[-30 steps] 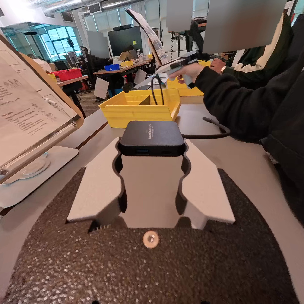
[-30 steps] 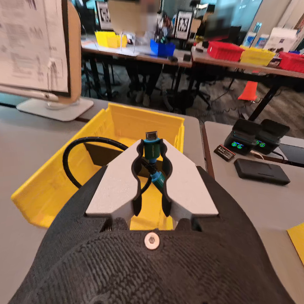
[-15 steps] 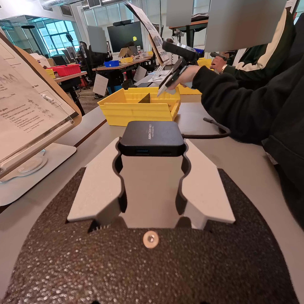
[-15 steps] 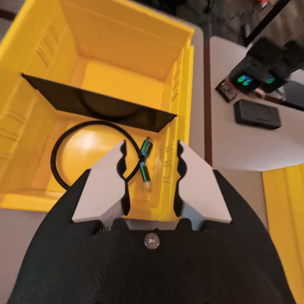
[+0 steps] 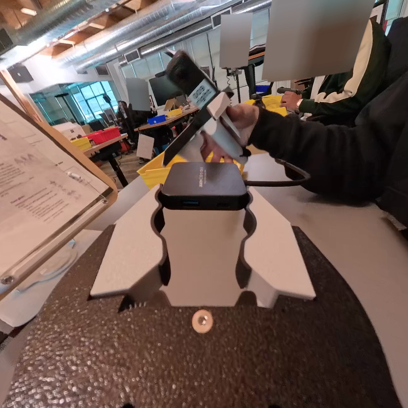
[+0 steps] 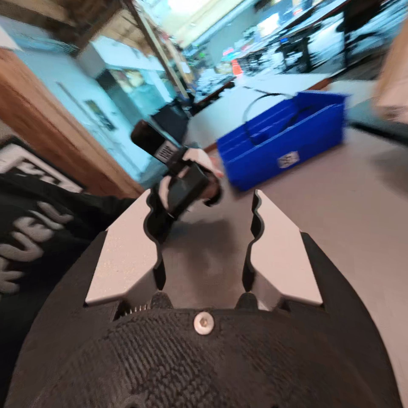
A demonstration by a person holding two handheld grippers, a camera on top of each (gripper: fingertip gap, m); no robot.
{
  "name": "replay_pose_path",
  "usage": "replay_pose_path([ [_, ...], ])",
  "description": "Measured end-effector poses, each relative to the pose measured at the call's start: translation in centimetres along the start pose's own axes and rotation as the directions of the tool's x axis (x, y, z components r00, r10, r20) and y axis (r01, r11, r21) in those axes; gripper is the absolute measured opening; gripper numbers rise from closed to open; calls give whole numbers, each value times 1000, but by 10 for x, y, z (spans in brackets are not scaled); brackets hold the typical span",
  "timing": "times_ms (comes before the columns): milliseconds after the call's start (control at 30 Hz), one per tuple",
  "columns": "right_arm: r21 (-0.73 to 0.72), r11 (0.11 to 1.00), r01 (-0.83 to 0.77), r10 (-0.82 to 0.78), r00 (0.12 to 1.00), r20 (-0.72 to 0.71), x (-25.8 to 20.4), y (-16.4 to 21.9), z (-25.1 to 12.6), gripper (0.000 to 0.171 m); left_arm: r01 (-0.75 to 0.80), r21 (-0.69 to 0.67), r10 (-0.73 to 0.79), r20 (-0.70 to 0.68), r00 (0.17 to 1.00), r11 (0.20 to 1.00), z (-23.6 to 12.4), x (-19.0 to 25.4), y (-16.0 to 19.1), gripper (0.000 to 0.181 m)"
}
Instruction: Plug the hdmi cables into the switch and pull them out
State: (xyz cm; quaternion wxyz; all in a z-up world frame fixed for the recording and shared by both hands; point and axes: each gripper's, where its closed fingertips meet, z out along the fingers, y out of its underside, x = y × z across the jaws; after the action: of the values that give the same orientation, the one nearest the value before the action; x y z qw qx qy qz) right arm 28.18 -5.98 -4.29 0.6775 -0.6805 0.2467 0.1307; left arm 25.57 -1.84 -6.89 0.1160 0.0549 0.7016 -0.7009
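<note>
My left gripper (image 5: 204,192) is shut on a flat black switch (image 5: 203,183), gripping its two sides at the fingertips just above the grey table (image 5: 331,254). The switch's front ports face me, and its own black cable (image 5: 276,182) runs off to the right under a dark sleeve. My right gripper (image 6: 202,194) is open and empty; its view is blurred by motion. In the left wrist view it (image 5: 176,152) hangs tilted above the yellow bin (image 5: 152,174) behind the switch. No hdmi cable is in view.
A paper sheet on a wooden stand (image 5: 44,187) rises at the left. The holder's dark sleeve (image 5: 331,154) crosses the right side. A blue bin (image 6: 282,141) with a cable sits on the table further off. Another seated person is at the far right.
The right gripper opened and let the green-ended cable fall into the yellow bin, then swung away towards the switch side. The left gripper kept hold of the switch and tilted slightly.
</note>
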Motion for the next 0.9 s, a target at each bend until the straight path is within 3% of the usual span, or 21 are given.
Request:
replay_pose_path([
  [67, -62, 993, -99, 108, 977, 183, -21, 12, 33, 69, -47, 2, 47, 24, 999, 999, 3, 0, 0, 69],
  [100, -108, 988, -113, 134, 968, 214, -23, 21, 45, 60, -76, -5, 77, 48, 996, 997, 3, -2, -1, 69],
  [200, -182, 968, -175, 215, 949, 230, -19, 42, 66, 66, -172, -49, 176, 91, 980, 984, 1, -7, -1, 70],
  [300, -155, 961, -227, 266, 909, 322, -28, 35, 68, 40, -232, -127, 243, 78, 967, 964, 0, -5, 11, 69],
  [400, -196, 969, -147, 199, 940, 276, -20, 47, 65, 19, -256, -141, 268, 74, 961, 956, 2, -2, 15, 69],
  [567, -151, 987, -56, 89, 972, 219, -6, 37, 57, 11, -219, -241, 261, 159, 952, 945, 8, -16, 30, 67],
  [600, -132, 991, -36, 58, 984, 167, 0, 30, 50, 12, -174, -237, 215, 160, 963, 956, 9, -15, 32, 66],
  [667, -118, 991, 56, -62, 997, -51, 28, 14, 25, 11, -89, -197, 118, 141, 983, 976, 10, -8, 32, 85],
  [733, -147, 969, 199, -241, 892, -382, 65, -12, -27, 12, -14, -189, 45, 163, 986, 982, 6, -8, 36, 80],
  [800, -203, 907, 370, -410, 659, -630, 83, -46, -98, 12, 34, -179, -2, 176, 984, 983, 0, -7, 41, 79],
  [900, -331, 735, 591, -587, 313, -746, 81, -93, -185, 13, 64, -179, -28, 198, 980, 982, -10, -2, 50, 75],
])
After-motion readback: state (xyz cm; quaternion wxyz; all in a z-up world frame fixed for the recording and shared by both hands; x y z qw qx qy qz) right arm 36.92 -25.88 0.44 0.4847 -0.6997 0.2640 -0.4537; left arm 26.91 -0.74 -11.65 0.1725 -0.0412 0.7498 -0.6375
